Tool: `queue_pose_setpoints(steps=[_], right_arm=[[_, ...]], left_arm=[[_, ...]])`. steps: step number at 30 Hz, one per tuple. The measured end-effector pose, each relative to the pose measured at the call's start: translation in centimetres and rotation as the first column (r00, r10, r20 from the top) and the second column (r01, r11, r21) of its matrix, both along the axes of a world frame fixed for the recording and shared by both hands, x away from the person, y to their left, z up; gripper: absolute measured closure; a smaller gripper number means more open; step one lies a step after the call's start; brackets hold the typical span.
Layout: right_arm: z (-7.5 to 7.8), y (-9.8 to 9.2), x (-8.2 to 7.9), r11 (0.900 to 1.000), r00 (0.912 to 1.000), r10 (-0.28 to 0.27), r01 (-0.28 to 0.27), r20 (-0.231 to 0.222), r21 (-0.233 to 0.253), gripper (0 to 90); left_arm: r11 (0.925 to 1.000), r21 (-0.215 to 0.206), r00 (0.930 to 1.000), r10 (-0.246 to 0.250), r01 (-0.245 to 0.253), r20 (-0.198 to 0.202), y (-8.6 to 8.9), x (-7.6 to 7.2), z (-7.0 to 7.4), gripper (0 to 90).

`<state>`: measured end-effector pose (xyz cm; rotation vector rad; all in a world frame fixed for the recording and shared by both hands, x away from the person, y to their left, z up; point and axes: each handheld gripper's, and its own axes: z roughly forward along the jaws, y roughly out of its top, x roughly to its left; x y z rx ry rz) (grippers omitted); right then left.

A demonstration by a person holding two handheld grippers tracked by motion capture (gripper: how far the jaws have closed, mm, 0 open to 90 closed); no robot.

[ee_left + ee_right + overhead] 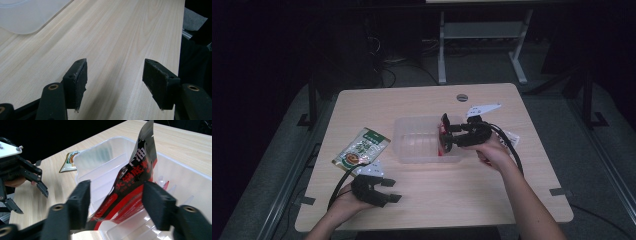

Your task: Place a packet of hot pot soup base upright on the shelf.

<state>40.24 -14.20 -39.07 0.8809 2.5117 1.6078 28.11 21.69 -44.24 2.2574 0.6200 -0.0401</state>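
A red-and-black sauce packet [135,177] stands on edge in the right end of a clear plastic bin [105,150]. My right gripper [116,202] is open, with its jaws either side of the packet's lower part and a gap at each. In the high view the right gripper [445,134] hovers over the right end of the bin [412,159], at the red packet [441,141]. A green snack packet [362,147] lies flat on the table left of the bin. My left gripper [393,190] rests open near the front edge, holding nothing [115,82].
A corner of the bin [25,15] shows far off in the left gripper view. A small white packet [512,137] lies behind the right hand. The wooden table [452,195] has bare room in front of the bin. A round grommet [462,97] sits near the back edge.
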Motion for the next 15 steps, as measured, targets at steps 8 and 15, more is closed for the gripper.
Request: queue_pose_setpoints(steps=[8, 15], right_arm=[[0.9, -0.6, -0.6, 1.0, 0.9997, -0.021, 0.021, 0.011, 0.013, 25.9], [1.6, -1.3, -1.3, 1.0, 0.9996, -0.022, 0.021, 0.021, 0.009, 23.6]], left_arm=[[1.0, 0.002, 1.0, -0.004, 0.004, 0.004, 0.0, -0.1, 0.0, 36.1], [1.0, 0.0, 1.0, -0.001, 0.001, 0.004, 0.0, 0.0, 0.1, 36.1]])
